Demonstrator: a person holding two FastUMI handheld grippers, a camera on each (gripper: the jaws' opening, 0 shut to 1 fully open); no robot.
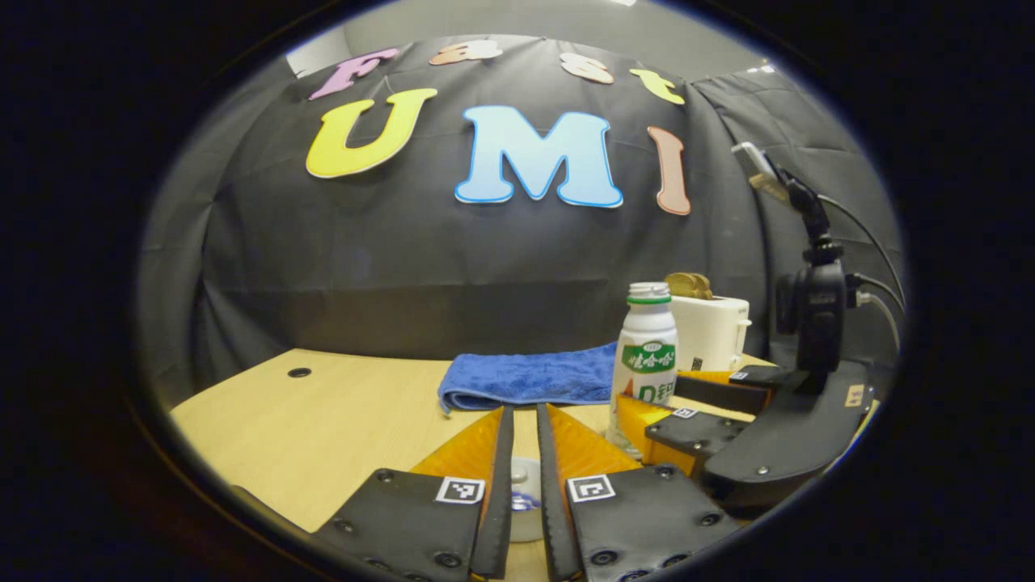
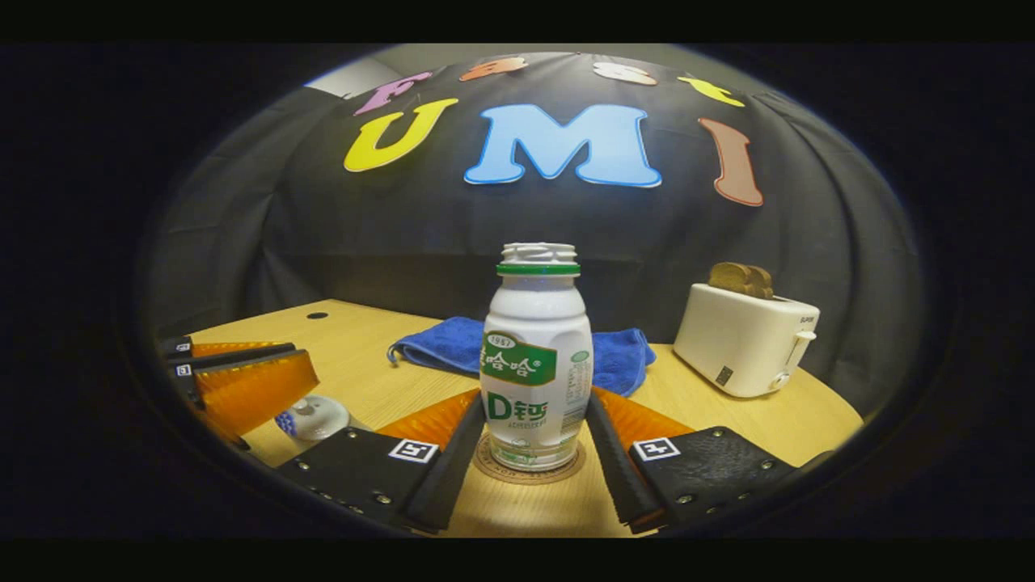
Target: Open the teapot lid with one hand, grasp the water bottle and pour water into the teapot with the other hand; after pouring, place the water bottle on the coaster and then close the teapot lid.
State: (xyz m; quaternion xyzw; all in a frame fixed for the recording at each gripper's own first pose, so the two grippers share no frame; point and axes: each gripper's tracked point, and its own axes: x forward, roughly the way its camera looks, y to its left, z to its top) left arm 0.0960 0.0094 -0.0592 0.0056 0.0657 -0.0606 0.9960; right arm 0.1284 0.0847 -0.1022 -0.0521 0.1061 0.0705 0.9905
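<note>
- On the coaster [image 2: 495, 471], near the front of the wooden table [image 2: 364, 347], the water bottle [image 2: 534, 356] stands upright with its cap off.
- Your right gripper [image 2: 535, 398] brackets the bottle low down, one finger along each side. Both fingers look to be touching its wall, but I cannot tell whether they are pressing or just resting alongside.
- Your left gripper [image 1: 524, 408] has its jaws drawn close together on the knob of the teapot lid [image 2: 314, 416]. In the right gripper view the lid hangs tilted at the fingertips, so I judge it to be gripped and off the pot. The teapot's body is hidden below.
- Judging the step: the lid is open and the bottle sits on its coaster with your right jaws around it. That fits either the grasp before pouring or the set-down after it. The bottle is opaque, so its level gives no clue.
- If you are about to pour, squeeze firmly at the bottle's waist, lift straight up clear of the coaster, and carry it left to the pot while you keep the lid held aside.
- If the pour is done, spread the right jaws evenly and back straight out so the bottle does not tip, then lower the lid squarely onto the pot.
</note>
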